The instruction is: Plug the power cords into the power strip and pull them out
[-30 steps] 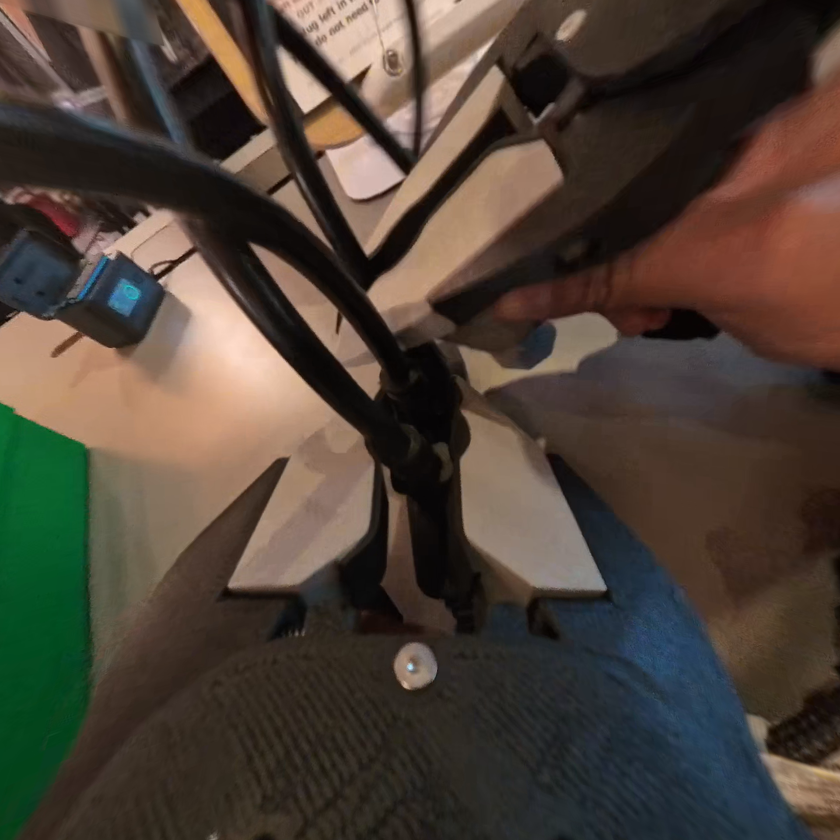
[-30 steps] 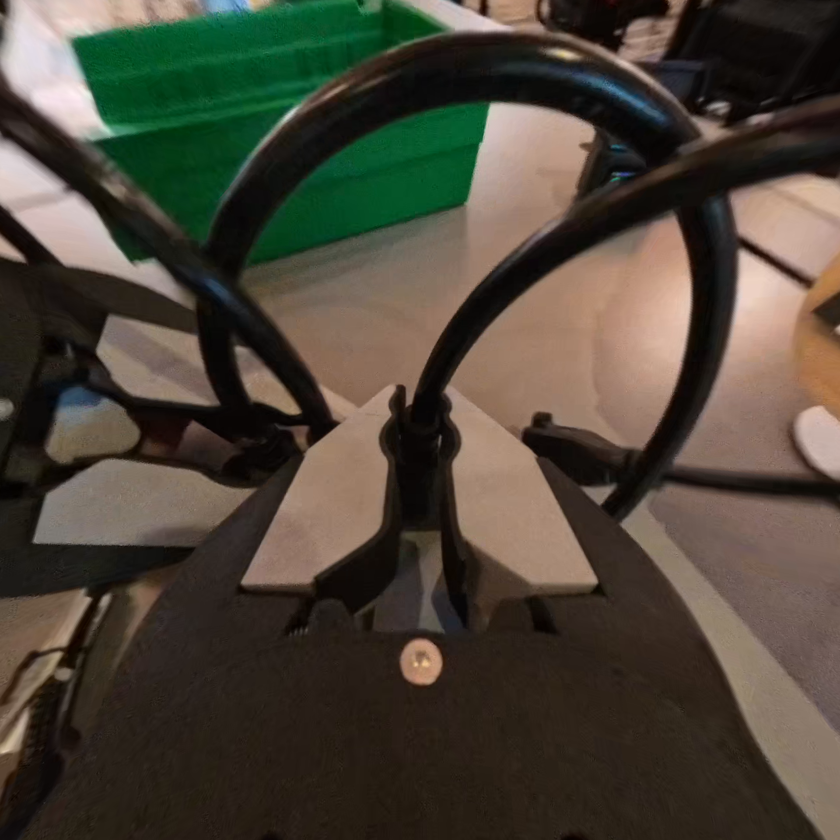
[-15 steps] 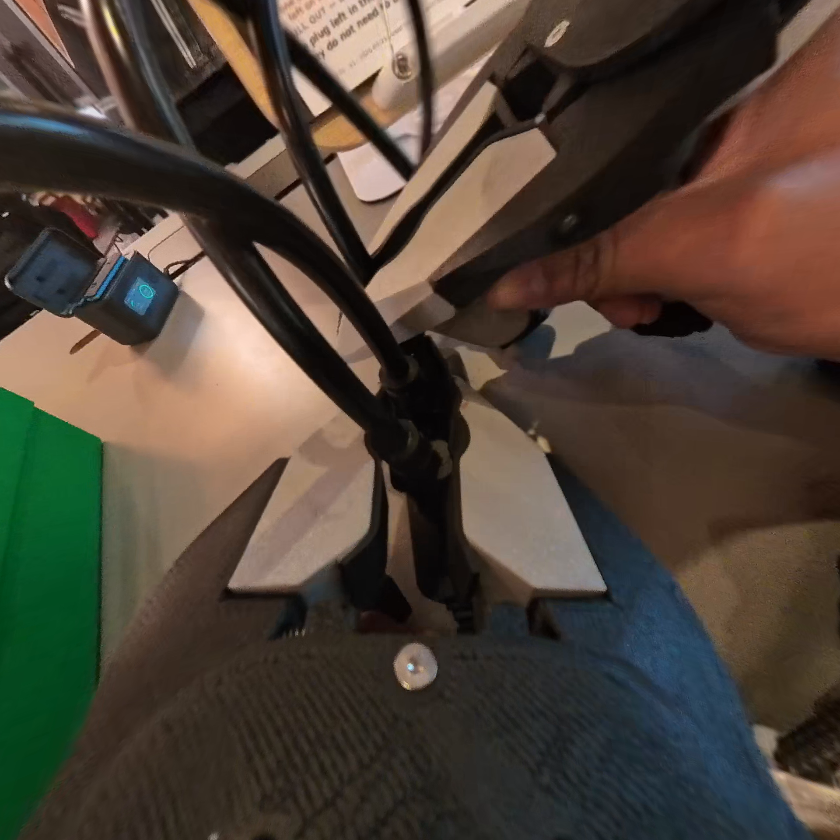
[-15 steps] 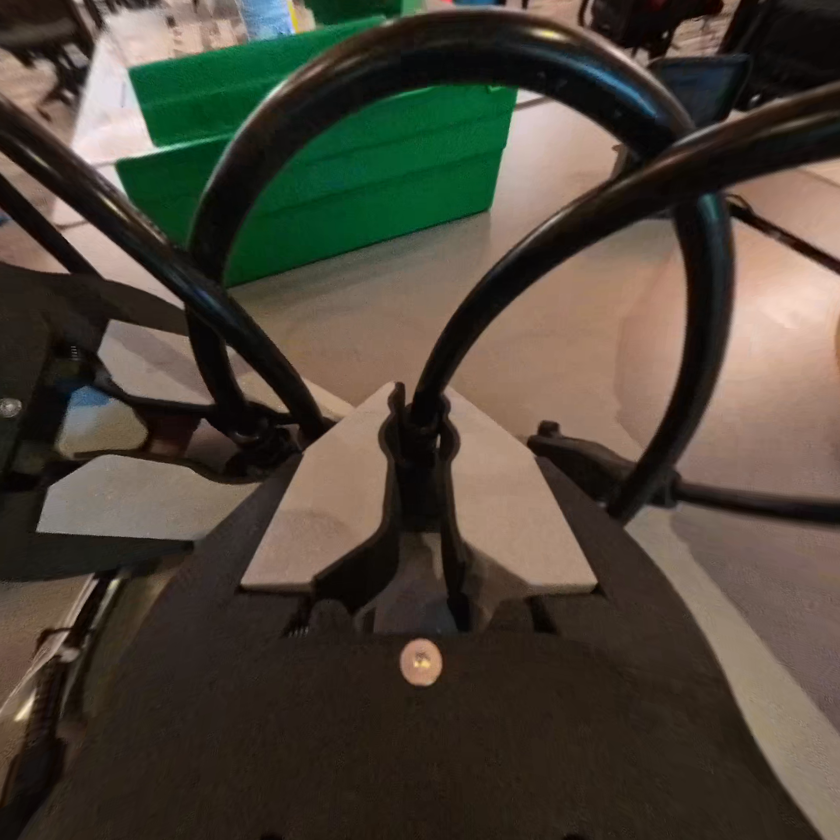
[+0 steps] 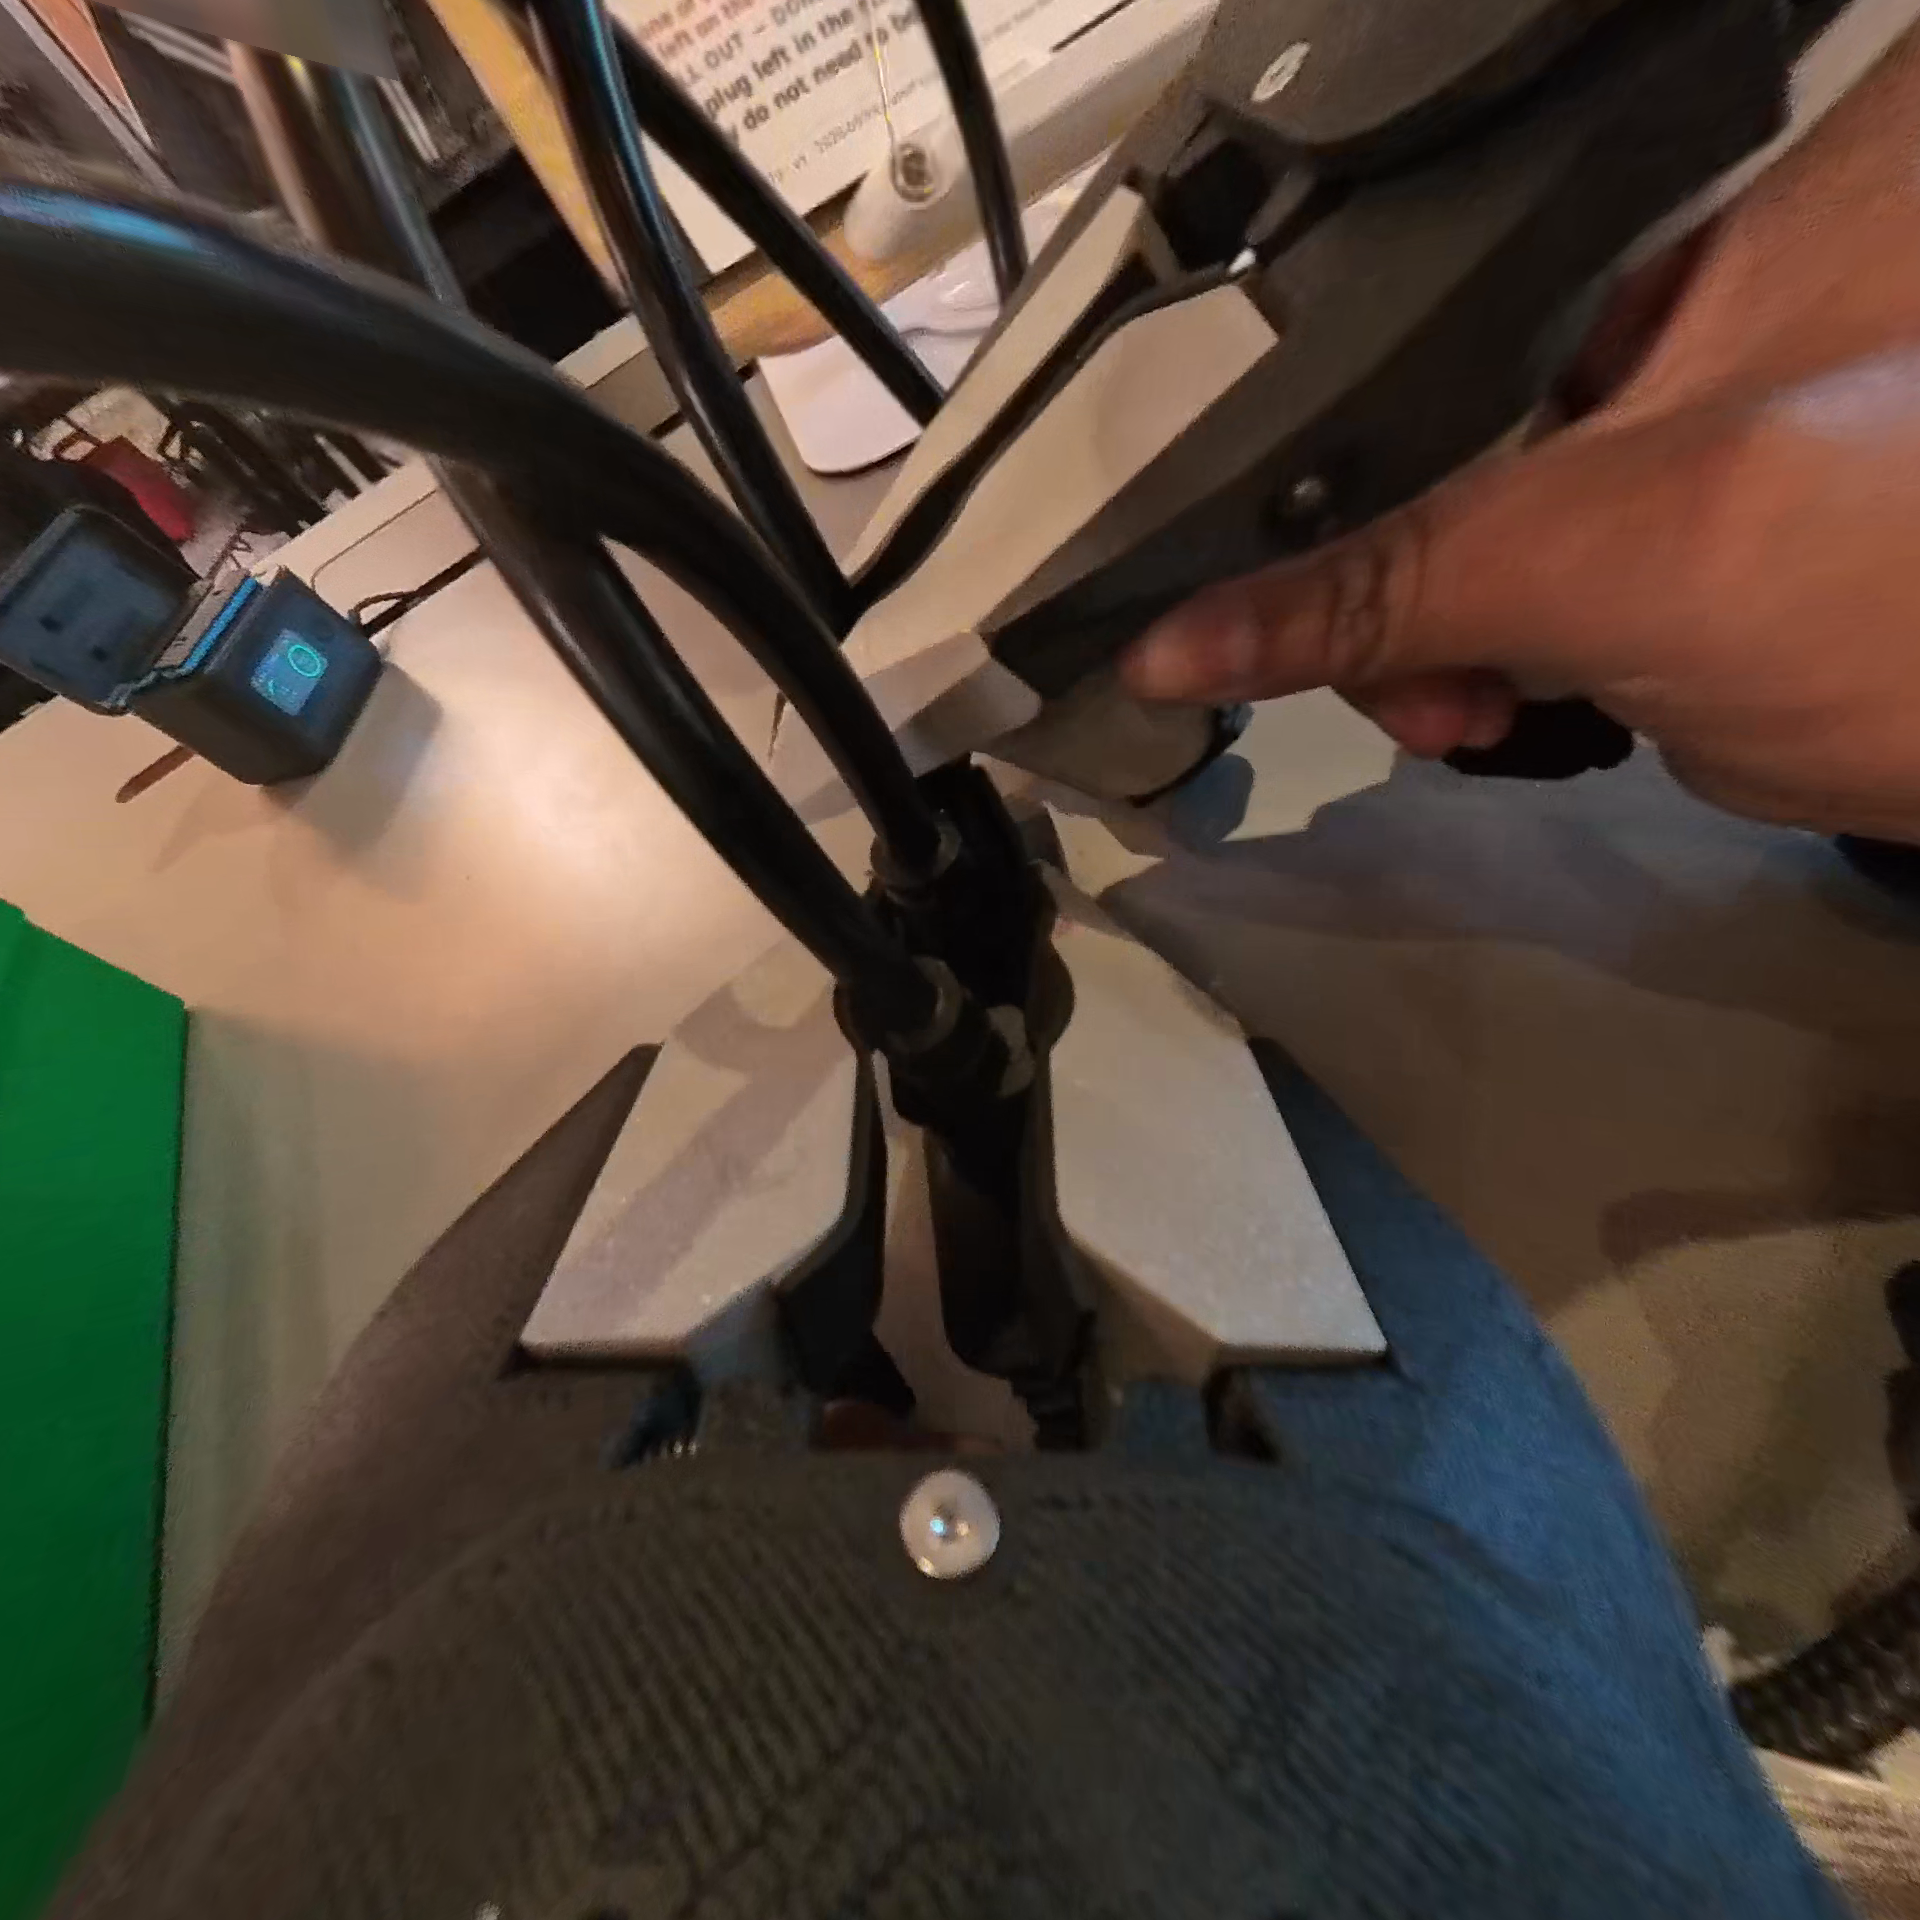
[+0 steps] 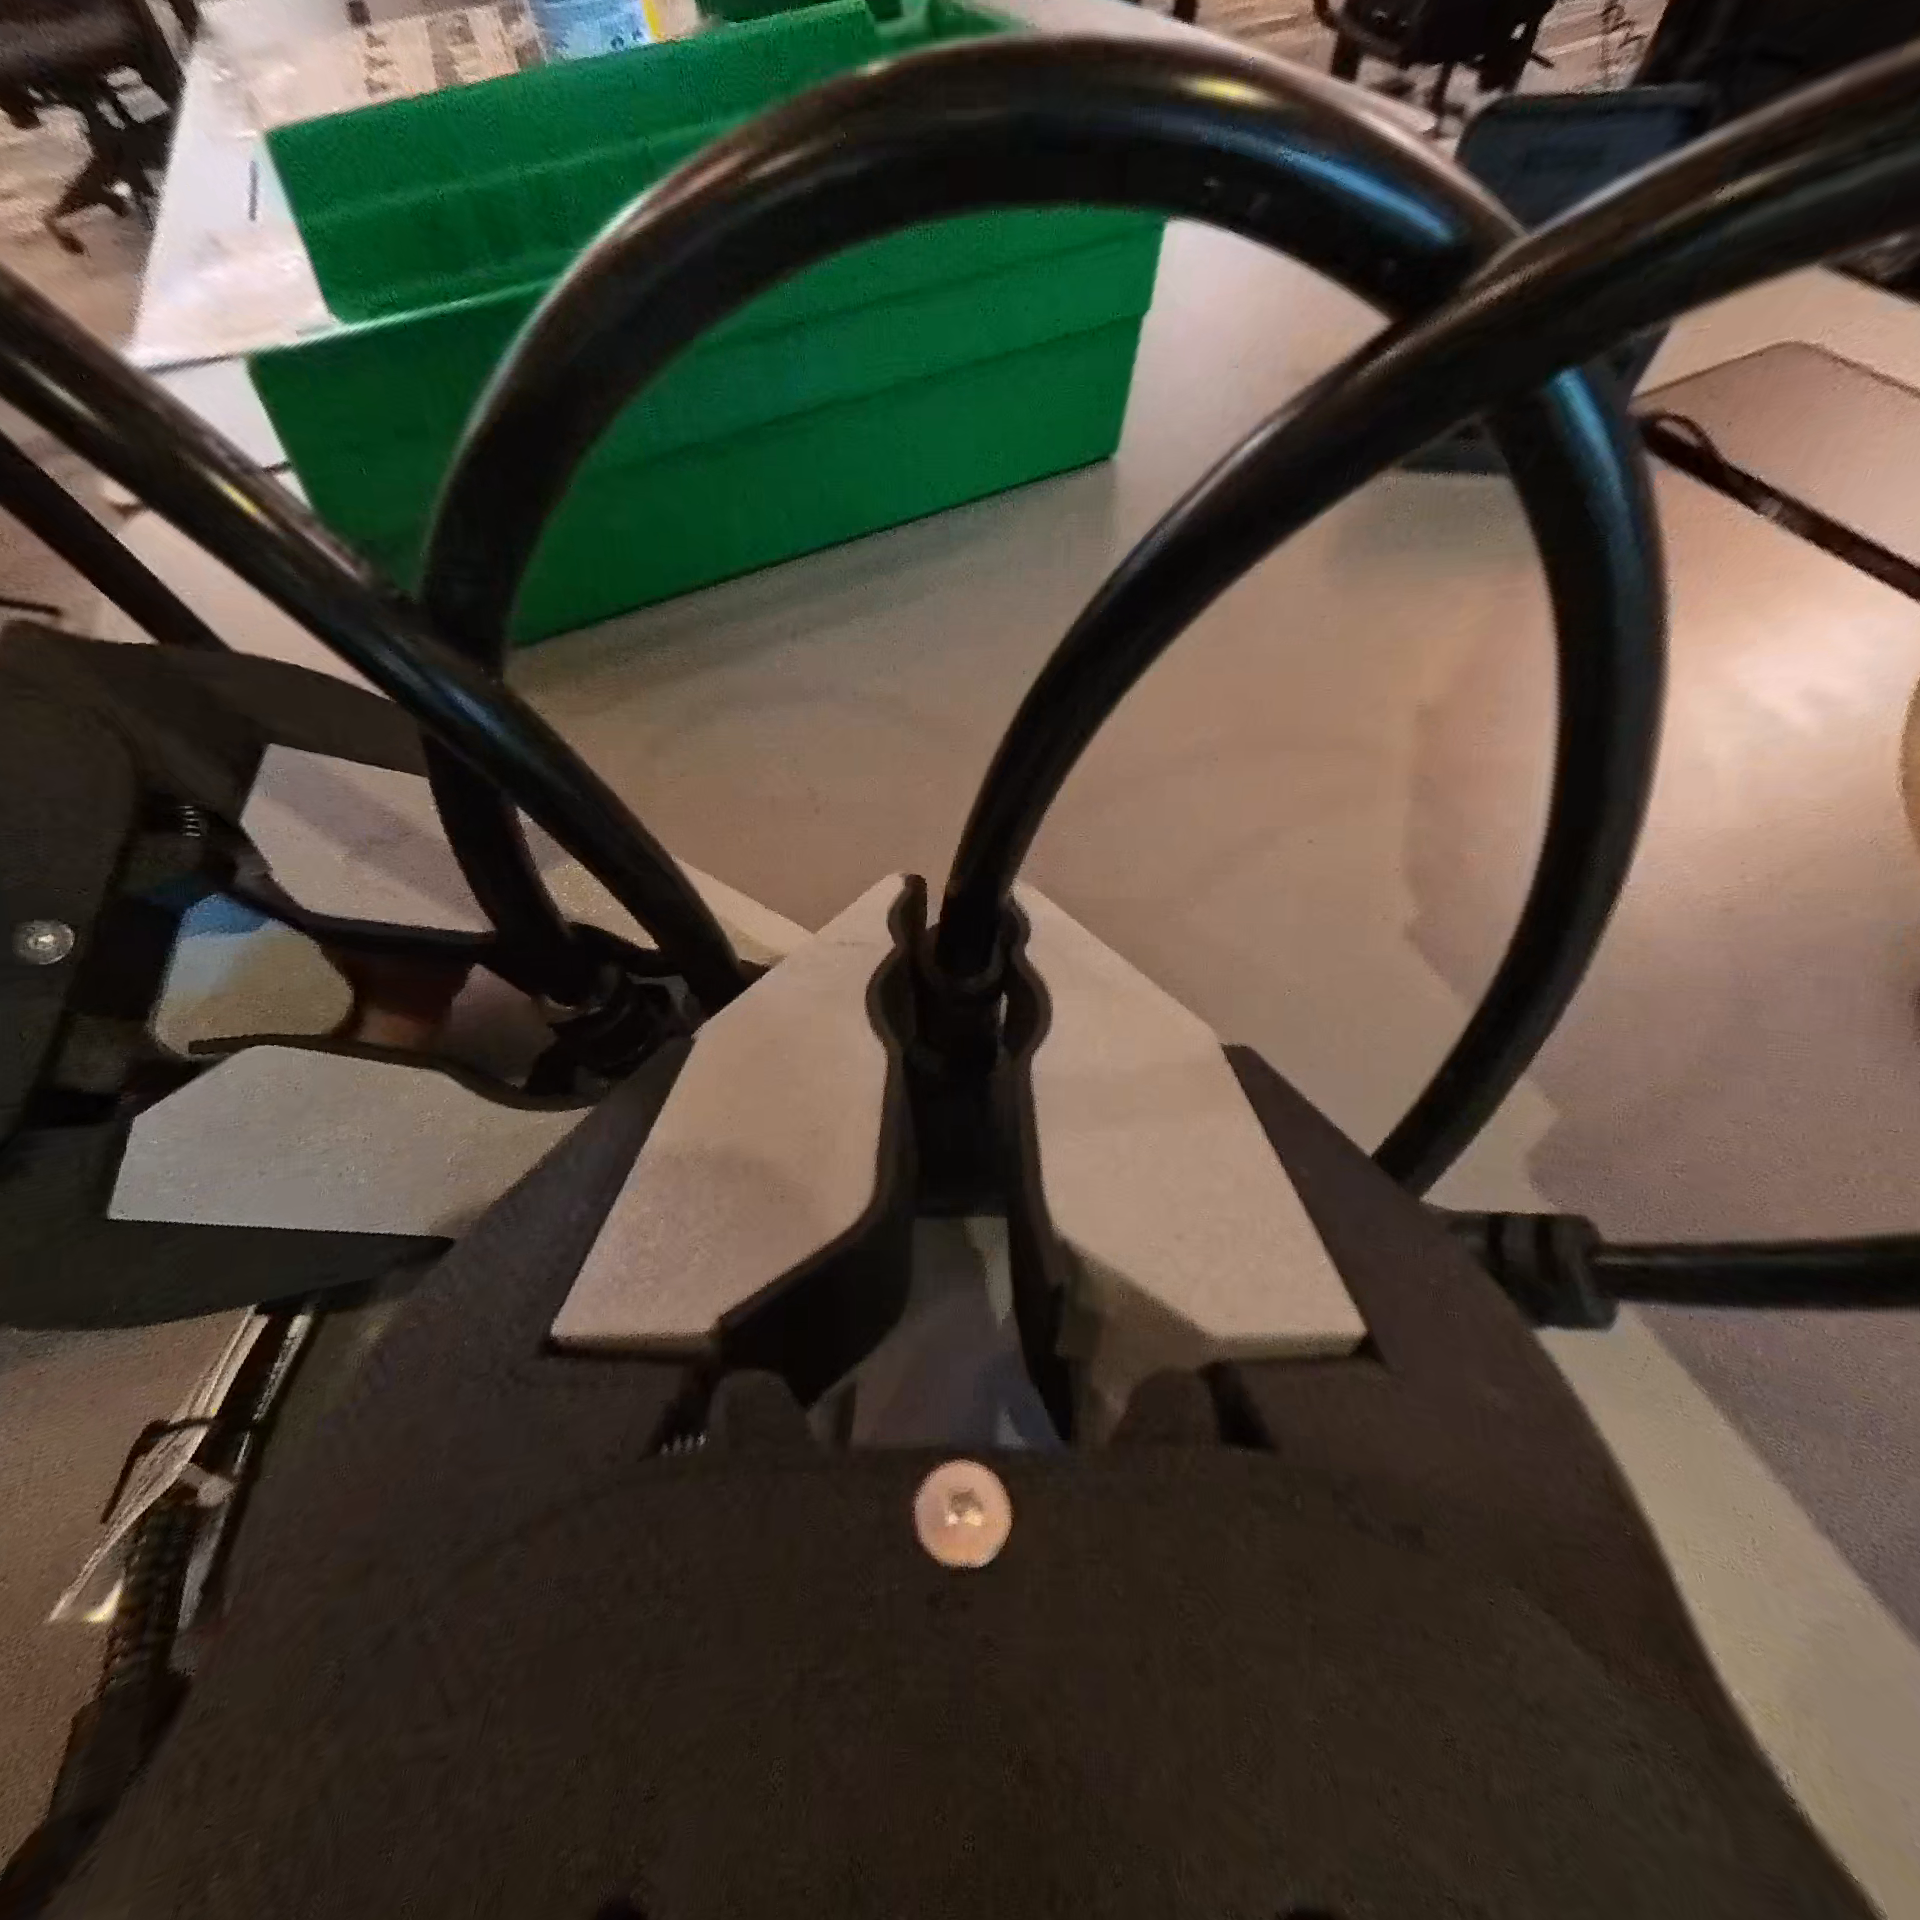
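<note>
Black cord loops [image 6: 1039,156] arch across the front of both sets of fingers — no straight way forward. Beyond them the tabletop [image 6: 1195,675] lies bare up to the green bin [image 6: 727,343]; a small black device [image 5: 260,675] sits at its far edge

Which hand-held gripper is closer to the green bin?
Probably the left. The left hand-held gripper has the green bin close off its own left side, while the right hand-held gripper sees it farther ahead across the table. Both clamp black plugs.
</note>
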A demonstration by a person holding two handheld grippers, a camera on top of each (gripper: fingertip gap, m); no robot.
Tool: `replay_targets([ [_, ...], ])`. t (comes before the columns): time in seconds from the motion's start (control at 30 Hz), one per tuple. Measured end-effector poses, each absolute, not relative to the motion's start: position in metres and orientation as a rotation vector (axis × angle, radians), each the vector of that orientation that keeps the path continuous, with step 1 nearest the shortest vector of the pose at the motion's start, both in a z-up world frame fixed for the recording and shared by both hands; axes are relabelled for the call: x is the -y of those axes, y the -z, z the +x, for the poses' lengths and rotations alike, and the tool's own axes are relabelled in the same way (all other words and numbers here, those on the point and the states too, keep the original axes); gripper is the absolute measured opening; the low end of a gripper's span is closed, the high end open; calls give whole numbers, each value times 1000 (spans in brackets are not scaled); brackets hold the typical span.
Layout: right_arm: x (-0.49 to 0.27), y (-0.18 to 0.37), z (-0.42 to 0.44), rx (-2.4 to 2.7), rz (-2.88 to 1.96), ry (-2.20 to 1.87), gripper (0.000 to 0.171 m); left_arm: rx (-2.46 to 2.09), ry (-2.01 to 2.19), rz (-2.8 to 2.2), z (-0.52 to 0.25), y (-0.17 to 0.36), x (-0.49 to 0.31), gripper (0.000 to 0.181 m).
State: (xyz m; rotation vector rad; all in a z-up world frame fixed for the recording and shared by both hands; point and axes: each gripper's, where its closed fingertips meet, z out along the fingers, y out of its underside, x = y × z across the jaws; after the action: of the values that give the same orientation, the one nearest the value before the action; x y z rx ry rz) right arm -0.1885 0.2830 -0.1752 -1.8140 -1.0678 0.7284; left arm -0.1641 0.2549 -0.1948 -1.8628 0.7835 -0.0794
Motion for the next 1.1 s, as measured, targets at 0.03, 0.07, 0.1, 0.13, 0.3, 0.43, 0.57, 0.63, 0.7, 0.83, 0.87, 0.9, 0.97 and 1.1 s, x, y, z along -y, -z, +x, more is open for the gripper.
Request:
replay_targets([
  [0.03, -281, 173, -190, 1082, -1794, -667, 11, -784, 94, -1860, -164, 194, -256, 22],
  [0.07, -278, 169, -191, 1103, -1761, -593, 11, -780, 100, -1852, -165, 192, -257, 22],
  [0.1, -275, 164, -191, 1121, -1722, -548, 10, -771, 119, -1833, -165, 188, -256, 22],
  [0.13, -272, 162, -192, 1139, -1696, -540, 10, -765, 134, -1819, -166, 185, -254, 23],
  [0.3, -278, 176, -192, 1159, -1768, -706, 11, -787, 39, -1844, -170, 193, -252, 23],
  [0.43, -282, 176, -191, 1120, -1792, -769, 11, -778, 42, -1856, -168, 194, -253, 23],
  [0.57, -276, 165, -191, 1142, -1722, -535, 10, -761, 116, -1837, -165, 188, -255, 22],
  [0.63, -273, 164, -190, 1170, -1697, -521, 10, -758, 140, -1818, -164, 186, -252, 22],
  [0.7, -278, 172, -188, 1190, -1739, -602, 10, -775, 75, -1831, -165, 190, -253, 22],
  [0.83, -284, 175, -190, 1067, -1825, -762, 11, -776, 47, -1858, -164, 195, -255, 23],
  [0.87, -282, 174, -190, 1085, -1806, -671, 10, -778, 56, -1855, -164, 194, -256, 22],
  [0.9, -279, 172, -190, 1101, -1781, -612, 11, -778, 72, -1852, -164, 193, -255, 22],
  [0.97, -277, 172, -188, 1142, -1759, -602, 11, -781, 94, -1833, -163, 191, -252, 22],
  [1.1, -285, 175, -188, 1038, -1866, -830, 10, -764, 37, -1862, -164, 194, -256, 22],
])
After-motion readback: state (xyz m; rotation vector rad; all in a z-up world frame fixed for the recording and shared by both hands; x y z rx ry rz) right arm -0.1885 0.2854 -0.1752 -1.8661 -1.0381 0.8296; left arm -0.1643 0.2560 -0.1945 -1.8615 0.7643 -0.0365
